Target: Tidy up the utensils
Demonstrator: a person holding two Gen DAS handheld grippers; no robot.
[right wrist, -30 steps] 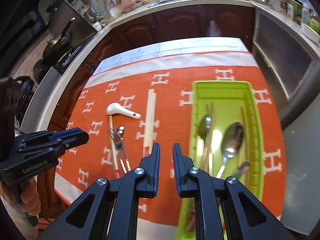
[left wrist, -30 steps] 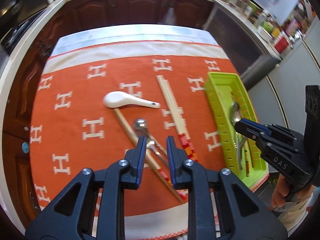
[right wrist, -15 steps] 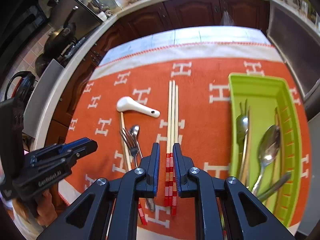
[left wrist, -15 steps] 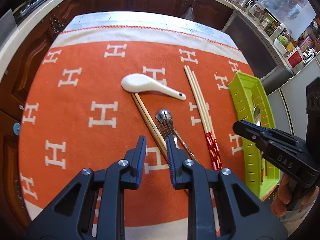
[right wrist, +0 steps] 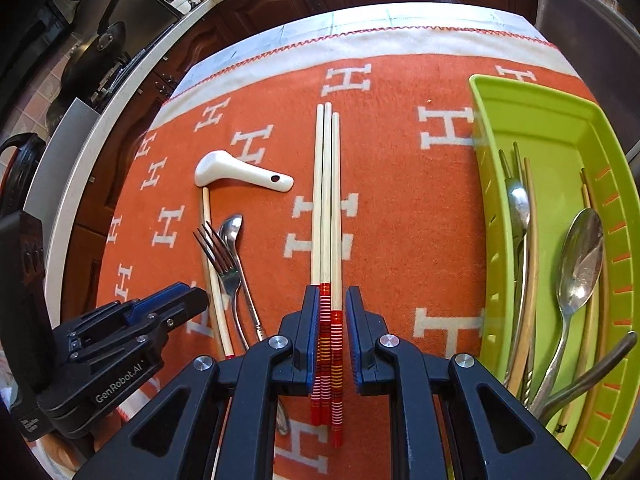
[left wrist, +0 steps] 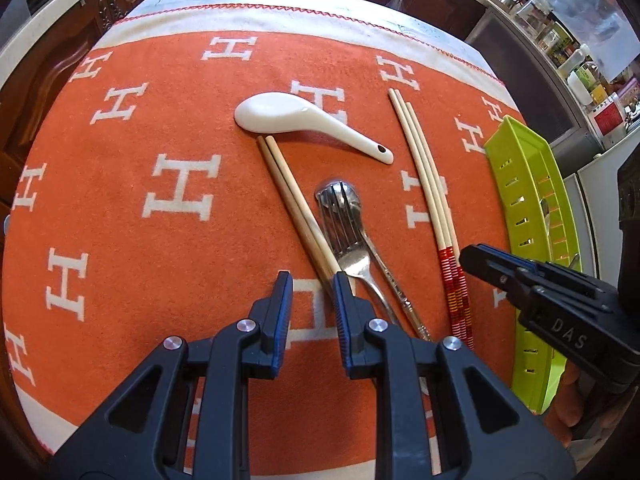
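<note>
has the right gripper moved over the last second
Yes. The right gripper shifted left, away from the green tray, and lowered; it now straddles the red-banded chopsticks, jaws open.

Black grippers, blue-padded fingers [left wrist: 280, 312], silver screws.

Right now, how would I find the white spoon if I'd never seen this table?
Look at the orange cloth with white H letters. Left of the green tray, utensils lie loose; the white spoon lies farthest back. It is the only ceramic piece, chunky with a holed handle.
</note>
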